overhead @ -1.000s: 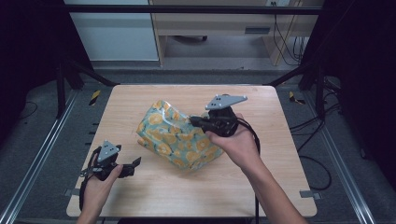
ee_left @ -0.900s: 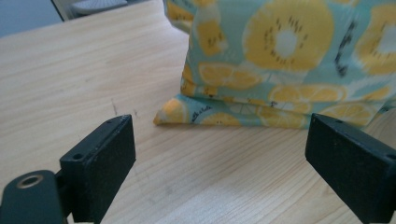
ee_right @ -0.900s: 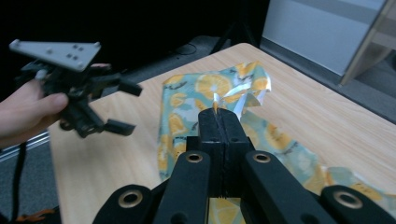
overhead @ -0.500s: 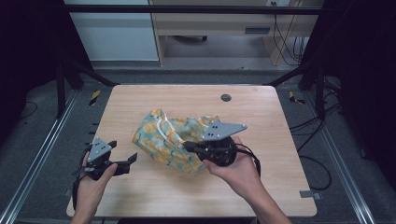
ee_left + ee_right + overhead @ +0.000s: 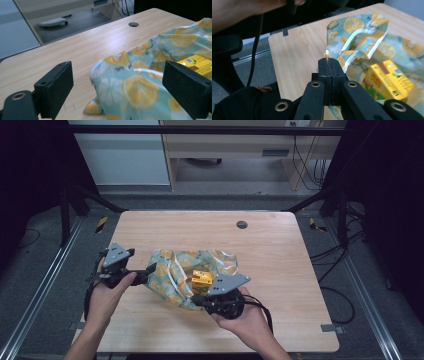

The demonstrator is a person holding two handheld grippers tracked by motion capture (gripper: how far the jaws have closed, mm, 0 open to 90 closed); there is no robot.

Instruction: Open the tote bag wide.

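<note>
Bag (image 5: 192,277) sits nearer the desk's (image 5: 280,245) front edge than a sec ago, dragged off the middle toward the person, and its mouth is now pulled open, so the yellow carton (image 5: 202,278) inside shows; my read is the job is opening the bag to get at what's in it, and that step looks well along. High view: right gripper (image 5: 199,300) at the bag's front rim, left gripper (image 5: 149,270) at its left end, closer to the bag than before, when it hung by the front left corner w/ nothing near it. Small dark grommet hole (image 5: 242,224) near the back edge, well apart from everything. Left gripper view: jaws spread wide, lemon-print plastic (image 5: 130,87) bulging up between them but the pads aren't pressing it; the carton (image 5: 197,63) peeks over the rim at right. Right gripper view: fingers (image 5: 329,68) pressed together, pinching a thin edge of the bag's rim (image 5: 327,57), w/ film rising from the pinch. Carton (image 5: 387,80) lies on its side inside the bag, just beside the jaws, printed face up. Nothing else visible in the bag; its far half is folded, can't tell what's under it.
</note>
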